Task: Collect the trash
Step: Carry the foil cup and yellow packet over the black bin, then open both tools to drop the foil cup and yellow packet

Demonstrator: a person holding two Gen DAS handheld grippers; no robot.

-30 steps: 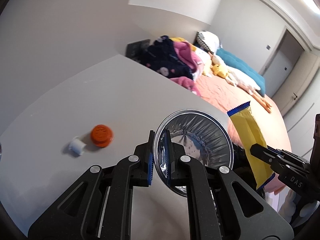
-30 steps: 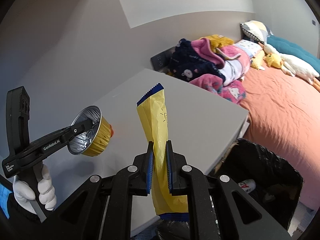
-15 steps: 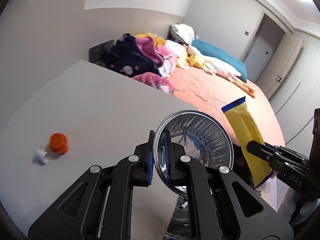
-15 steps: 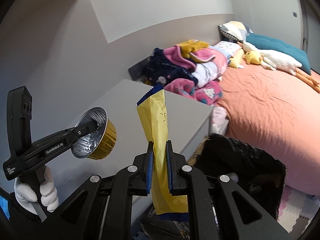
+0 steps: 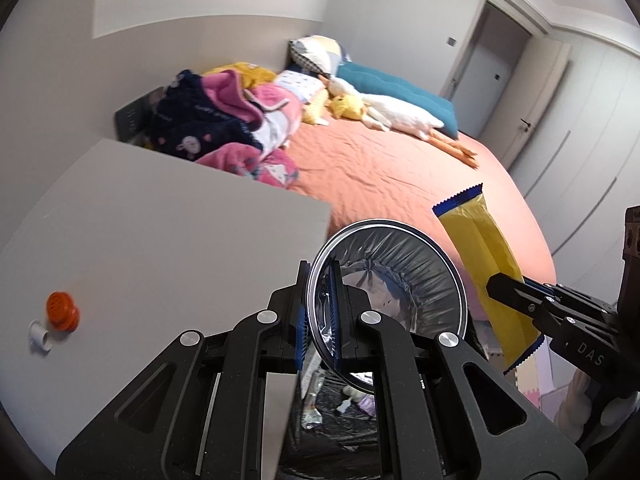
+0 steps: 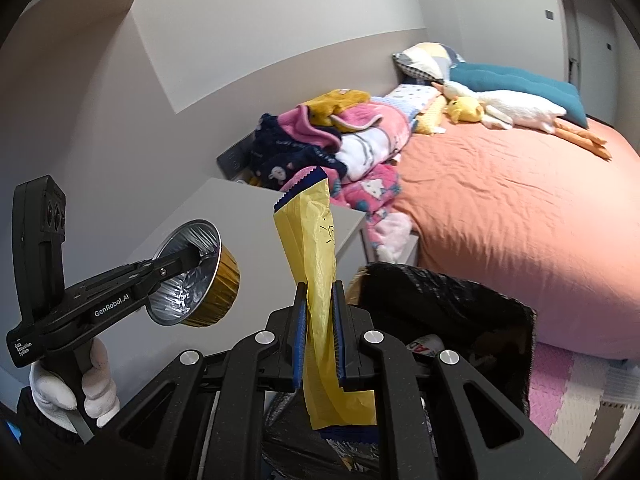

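The left gripper (image 5: 318, 316) pinches a gold-sided foil cup (image 5: 404, 280) and the right gripper (image 6: 318, 332) grips a yellow wrapper (image 6: 316, 264) above the black-lined bin (image 6: 460, 300), neither dropped; an orange cap (image 5: 62, 311) and small white tube (image 5: 39, 335) remain far left on the white table (image 5: 160, 240).

1. I have carried my left gripper (image 5: 318, 322) and its foil cup (image 5: 394, 280) off the worktop (image 5: 160, 248); the cup now sits past the worktop's corner, above the black trash bag (image 6: 448, 300).
2. My right gripper (image 6: 319, 334) and its yellow wrapper (image 6: 316, 264) have moved the same way, and the bag's opening now lies closer below them.
3. The orange cap (image 5: 62, 311) and white piece (image 5: 39, 335) have receded toward the left edge of my left view.
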